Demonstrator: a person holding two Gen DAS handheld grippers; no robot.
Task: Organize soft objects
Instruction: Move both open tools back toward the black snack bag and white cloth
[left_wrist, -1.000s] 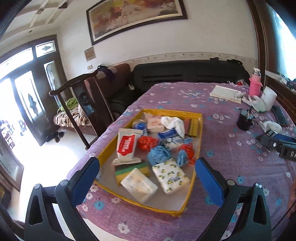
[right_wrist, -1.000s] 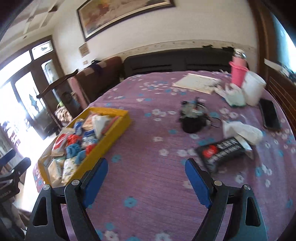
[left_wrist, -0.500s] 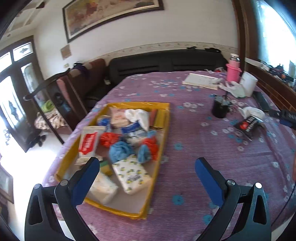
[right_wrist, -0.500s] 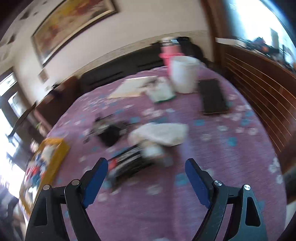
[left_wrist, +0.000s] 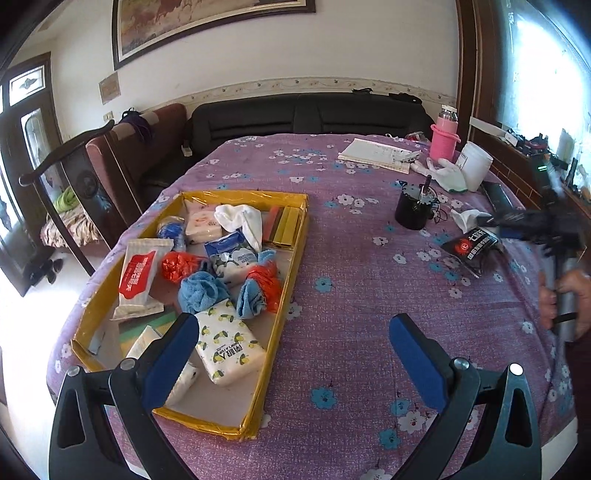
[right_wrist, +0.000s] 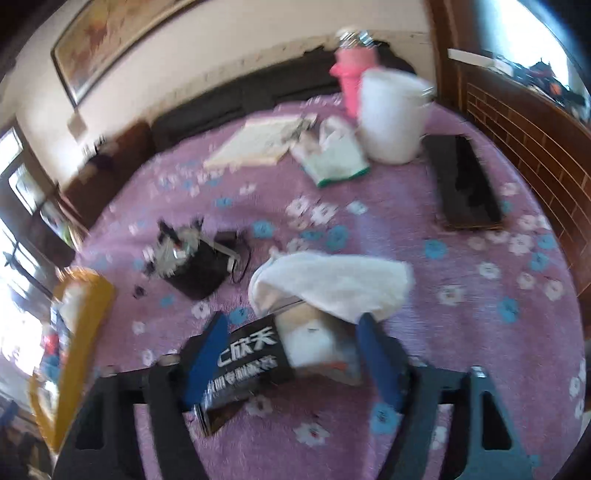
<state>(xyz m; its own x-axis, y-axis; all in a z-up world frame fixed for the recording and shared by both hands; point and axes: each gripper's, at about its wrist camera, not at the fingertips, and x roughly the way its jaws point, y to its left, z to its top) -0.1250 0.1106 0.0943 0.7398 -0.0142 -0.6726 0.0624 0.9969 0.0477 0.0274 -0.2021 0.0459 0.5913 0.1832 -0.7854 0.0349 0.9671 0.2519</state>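
- Right gripper (right_wrist: 291, 354), jaws wide, straddles the black tissue pack (right_wrist: 243, 365); white cloth (right_wrist: 332, 282) drapes its far end.
- Left gripper (left_wrist: 291, 354), wide, hovers beside the yellow tray's (left_wrist: 284, 295) right wall.

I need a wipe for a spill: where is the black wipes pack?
In the right wrist view, the black wipes pack lies between the right gripper's open fingers, partly under the white cloth.

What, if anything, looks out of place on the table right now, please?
The black packet and a white cloth lie loose on the tablecloth, apart from the yellow tray holding the other soft items. The open right gripper straddles the packet.
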